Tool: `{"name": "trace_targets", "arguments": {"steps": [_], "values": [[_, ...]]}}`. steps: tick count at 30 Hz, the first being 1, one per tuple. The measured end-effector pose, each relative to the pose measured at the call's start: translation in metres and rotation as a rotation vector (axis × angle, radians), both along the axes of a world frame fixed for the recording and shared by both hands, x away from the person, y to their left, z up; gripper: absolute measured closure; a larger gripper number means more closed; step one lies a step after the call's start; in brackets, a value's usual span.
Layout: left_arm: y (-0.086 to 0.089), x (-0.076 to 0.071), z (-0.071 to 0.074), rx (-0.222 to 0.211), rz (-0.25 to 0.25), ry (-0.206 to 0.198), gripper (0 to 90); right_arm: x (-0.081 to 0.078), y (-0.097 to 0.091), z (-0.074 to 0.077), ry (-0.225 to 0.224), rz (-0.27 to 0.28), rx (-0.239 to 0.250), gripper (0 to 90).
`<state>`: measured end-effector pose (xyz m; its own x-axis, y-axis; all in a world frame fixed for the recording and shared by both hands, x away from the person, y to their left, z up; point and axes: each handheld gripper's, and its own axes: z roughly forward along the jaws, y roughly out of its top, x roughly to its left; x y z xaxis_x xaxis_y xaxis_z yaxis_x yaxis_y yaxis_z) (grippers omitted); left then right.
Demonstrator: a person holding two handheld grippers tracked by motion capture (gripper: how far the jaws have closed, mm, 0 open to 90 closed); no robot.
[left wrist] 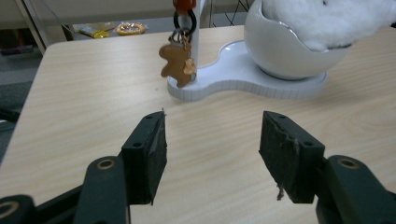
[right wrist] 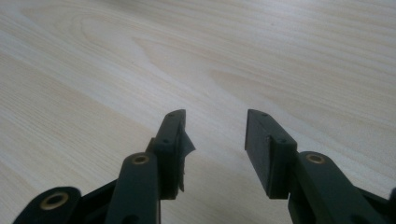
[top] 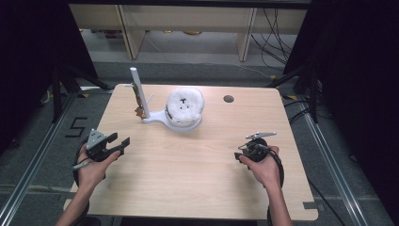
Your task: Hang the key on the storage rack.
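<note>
A white stand [top: 155, 118] sits at the back middle of the table, with an upright post [top: 134, 77] and a round bowl [top: 186, 125]. A fluffy white plush [top: 184, 104] fills the bowl. A brown gingerbread-figure keychain [left wrist: 177, 65] hangs on the post by a black ring, low near the base. My left gripper [top: 120, 139] is held just over the table's left side, open and with nothing between its jaws, pointing toward the stand; in the left gripper view its jaws [left wrist: 215, 119] frame bare wood short of the keychain. My right gripper [top: 239, 151] hovers at the right, open [right wrist: 215, 116] over bare tabletop.
The light wooden table [top: 197, 179] has a dark round cable hole [top: 228, 99] at the back right. Beyond its far edge stand shelf legs [top: 244, 42] and loose cables [top: 277, 37] on the floor. Dark curtains flank both sides.
</note>
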<state>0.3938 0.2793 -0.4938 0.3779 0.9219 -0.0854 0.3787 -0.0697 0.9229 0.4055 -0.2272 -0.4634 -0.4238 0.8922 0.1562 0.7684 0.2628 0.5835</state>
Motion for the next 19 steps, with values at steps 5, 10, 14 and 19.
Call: {"name": "trace_targets", "arguments": {"steps": [5,10,14,19], "values": [[-0.003,-0.009,-0.015,-0.009,-0.001,0.006,40.1,0.001,0.0,-0.001,0.008,0.0,0.005,58.5],[-0.006,-0.015,-0.026,-0.013,0.008,0.005,37.5,0.001,0.0,-0.004,-0.01,-0.007,-0.011,58.2],[-0.008,-0.017,-0.029,-0.024,0.016,0.003,35.2,0.001,0.002,-0.004,0.005,-0.006,0.01,57.6],[-0.007,-0.016,-0.029,-0.034,0.03,0.009,33.1,0.002,0.0,-0.005,0.023,0.019,0.022,57.2]]}}
